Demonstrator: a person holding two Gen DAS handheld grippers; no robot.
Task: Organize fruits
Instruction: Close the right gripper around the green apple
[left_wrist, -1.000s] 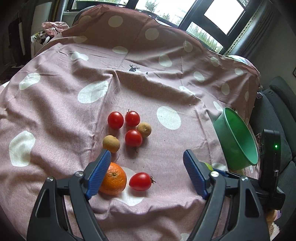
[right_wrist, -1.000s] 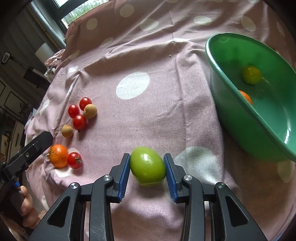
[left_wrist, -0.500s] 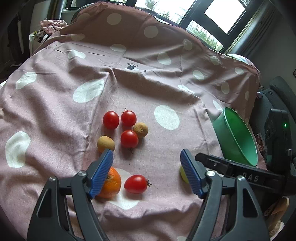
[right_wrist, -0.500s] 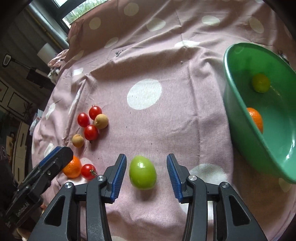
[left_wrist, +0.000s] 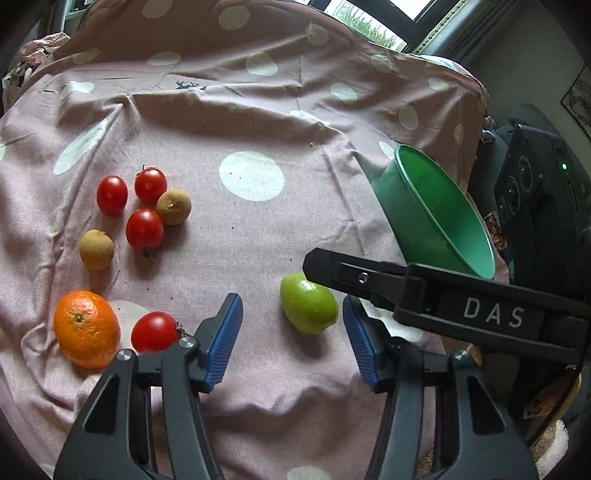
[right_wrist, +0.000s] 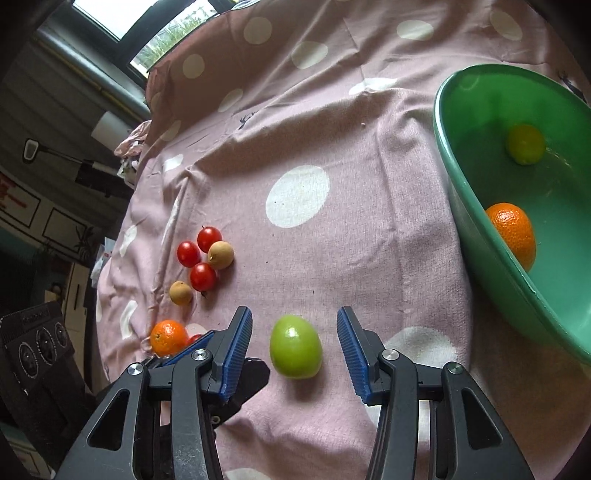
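While both grippers crowd the same green fruit (right_wrist: 294, 346), the step in hand looks like picking it off the spotted cloth (right_wrist: 332, 240) for the green bowl (right_wrist: 480, 236). The right gripper (right_wrist: 293, 349) stands wide, fruit centred between its blue pads (right_wrist: 349, 349), touching neither. The left gripper (left_wrist: 291, 332) is also wide and holds nothing; the fruit lies just ahead of its tips, nearer its right pad. Judgement: only one gripper should close; the right is better aligned, needs little more than a slight advance, and should squeeze gently across the fruit's middle, since the smooth rounded skin may squirt forward. The left would do well to back off, its finger lying just beside the right's. Right wrist view alone shows the bowl's inside, ahead and to the right: an orange (right_wrist: 511, 232) and a yellow-green fruit (right_wrist: 524, 144) already in it. Left wrist view shows only the bowl's wall, but gives the clearer look at the loose group to its left: mandarin (left_wrist: 86, 328), four tomatoes (left_wrist: 144, 229), two brown fruits (left_wrist: 173, 206).
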